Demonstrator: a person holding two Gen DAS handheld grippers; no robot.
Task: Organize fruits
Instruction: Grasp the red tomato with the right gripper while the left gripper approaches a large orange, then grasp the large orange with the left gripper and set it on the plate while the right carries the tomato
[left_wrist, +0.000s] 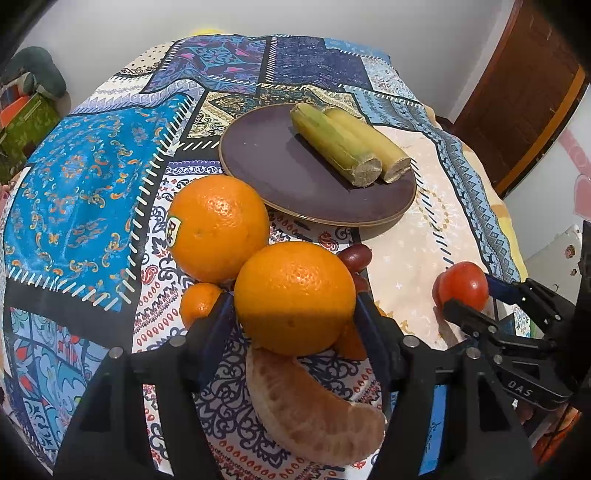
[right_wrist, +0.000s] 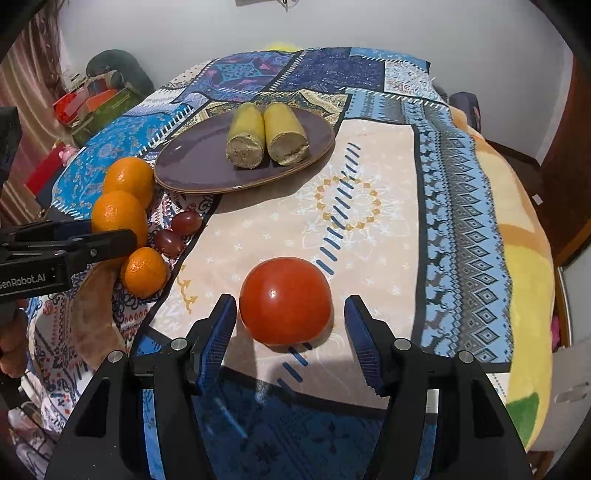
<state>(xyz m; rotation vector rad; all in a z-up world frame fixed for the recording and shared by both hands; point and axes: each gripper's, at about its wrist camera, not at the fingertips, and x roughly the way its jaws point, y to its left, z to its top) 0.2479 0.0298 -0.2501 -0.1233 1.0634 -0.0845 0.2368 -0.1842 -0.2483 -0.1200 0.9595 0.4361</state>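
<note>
A purple plate (left_wrist: 266, 155) holds two cut banana pieces (left_wrist: 334, 146). My left gripper (left_wrist: 293, 310) is open, its fingers around a large orange (left_wrist: 293, 295) on the cloth. A second orange (left_wrist: 218, 225) with a sticker, a small mandarin (left_wrist: 199, 302), red grapes (left_wrist: 356, 256) and a peeled citrus segment (left_wrist: 314, 410) lie beside it. My right gripper (right_wrist: 290, 314) is open with its fingers on either side of a red tomato (right_wrist: 286, 299), not closed on it. The plate (right_wrist: 199, 158) and oranges (right_wrist: 120, 214) also show in the right wrist view.
The fruit lies on a patterned patchwork cloth (left_wrist: 85, 192) over a bed-like surface. A blanket (right_wrist: 524, 266) hangs at the right edge. Boxes and clutter (right_wrist: 96, 99) stand at the far left. A wooden door (left_wrist: 524, 96) is at the right.
</note>
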